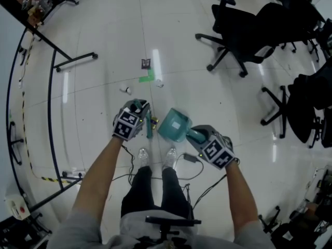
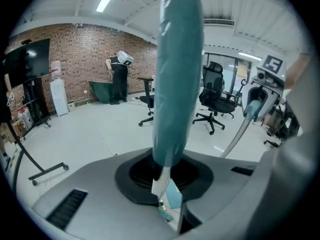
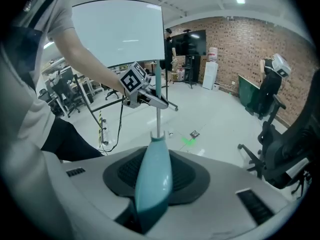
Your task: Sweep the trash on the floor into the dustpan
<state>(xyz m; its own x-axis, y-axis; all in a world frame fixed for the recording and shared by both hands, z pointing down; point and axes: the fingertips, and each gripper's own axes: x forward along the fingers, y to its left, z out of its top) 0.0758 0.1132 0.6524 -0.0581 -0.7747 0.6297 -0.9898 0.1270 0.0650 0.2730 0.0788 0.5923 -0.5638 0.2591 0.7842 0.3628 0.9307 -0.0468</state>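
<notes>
In the head view my left gripper [image 1: 140, 108] is shut on the teal grip of a broom [image 1: 149, 128], which runs down to the floor in front of the person's shoes. My right gripper [image 1: 201, 137] is shut on the handle of a teal dustpan [image 1: 174, 124] just right of the broom. Trash lies farther out on the white floor: a white scrap [image 1: 126, 90], another white bit [image 1: 159, 83], green tape [image 1: 148, 77] and a dark square [image 1: 146, 63]. The broom grip [image 2: 177, 74] fills the left gripper view. The dustpan grip [image 3: 152, 179] rises from the jaws in the right gripper view.
Black office chairs [image 1: 244, 30] stand at the right and back right. A black metal rack frame [image 1: 52, 71] runs along the left. Cables [image 1: 189, 162] trail on the floor beside the person's shoes [image 1: 155, 157].
</notes>
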